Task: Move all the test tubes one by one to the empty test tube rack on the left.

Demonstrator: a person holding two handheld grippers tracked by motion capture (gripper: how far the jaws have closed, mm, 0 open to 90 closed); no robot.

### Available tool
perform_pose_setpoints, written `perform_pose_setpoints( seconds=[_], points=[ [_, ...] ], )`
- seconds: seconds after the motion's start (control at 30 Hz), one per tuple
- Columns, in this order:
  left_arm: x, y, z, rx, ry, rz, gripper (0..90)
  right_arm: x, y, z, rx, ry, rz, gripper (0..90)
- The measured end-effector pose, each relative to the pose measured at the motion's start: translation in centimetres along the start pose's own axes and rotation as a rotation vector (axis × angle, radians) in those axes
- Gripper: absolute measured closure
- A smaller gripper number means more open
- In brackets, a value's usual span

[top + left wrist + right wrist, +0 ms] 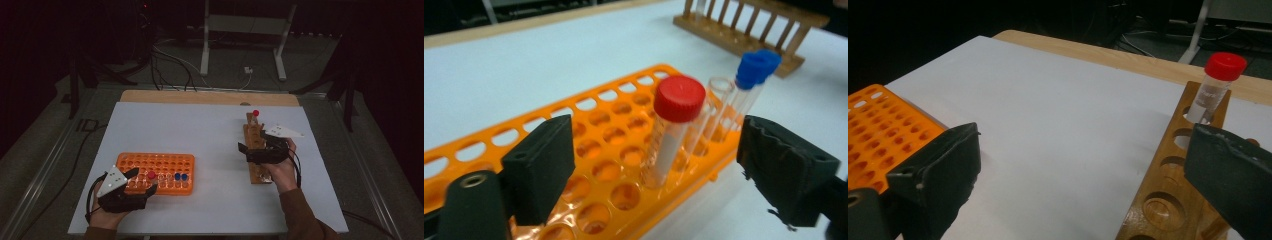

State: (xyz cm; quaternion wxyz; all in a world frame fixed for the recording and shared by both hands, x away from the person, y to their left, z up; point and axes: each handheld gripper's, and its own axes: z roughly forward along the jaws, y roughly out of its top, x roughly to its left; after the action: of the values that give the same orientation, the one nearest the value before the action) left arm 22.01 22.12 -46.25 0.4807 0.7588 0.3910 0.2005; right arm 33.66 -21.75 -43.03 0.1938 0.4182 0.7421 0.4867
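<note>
Left gripper (pixel 145 181): we see it at the near left of the tabletop (pixel 200 130), its jaws spread on either side of the red-capped tube (pixel 672 131) and touching nothing; nothing is pinched.
Red-capped tube: we find it standing upright in a hole of the orange rack's (pixel 596 130) near row, between the left jaws but apart from both pads.
Orange rack: it lies on the near left of the tabletop, most of its holes empty.
Blue-capped tubes (pixel 755 70): two of them stand in the same near row, further along from the red-capped tube, with an uncapped clear tube (pixel 719 100) between them and it.
Right gripper (pixel 251 148): we see it at the wooden rack (pixel 255 150) on the right, jaws spread wide; in the right gripper view one jaw hangs over bare tabletop and the other over the rack, with nothing held.
Wooden rack: it runs away from us on the right side of the tabletop, well apart from the orange rack.
Second red tube (pixel 1215 85): it stands in the far end hole of the wooden rack, beyond the right jaws.
</note>
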Motion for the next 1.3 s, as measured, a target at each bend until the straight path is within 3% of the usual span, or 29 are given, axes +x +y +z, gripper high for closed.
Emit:
perform_pose_setpoints(
  seconds=[0.13,0.5,1.2,1.3],
  points=[
    [0.4,0.2,-0.3,-0.024,0.027,-0.029,1.6,-0.2,0.2,-0.1,-0.005,-0.009,-0.005,2.2],
    [1.9,1.2,-1.0,-0.075,0.111,-0.087,0.5,-1.2,1.2,0.2,-0.010,-0.055,-0.006,2.2],
    [3.4,1.0,-1.1,-0.112,0.141,-0.141,0.7,-4.9,3.3,2.7,0.012,-0.153,0.036,7.5],
    [3.5,0.9,-1.0,-0.109,0.146,-0.145,0.6,-5.3,3.4,3.3,0.035,-0.168,0.032,8.9]
  ],
)
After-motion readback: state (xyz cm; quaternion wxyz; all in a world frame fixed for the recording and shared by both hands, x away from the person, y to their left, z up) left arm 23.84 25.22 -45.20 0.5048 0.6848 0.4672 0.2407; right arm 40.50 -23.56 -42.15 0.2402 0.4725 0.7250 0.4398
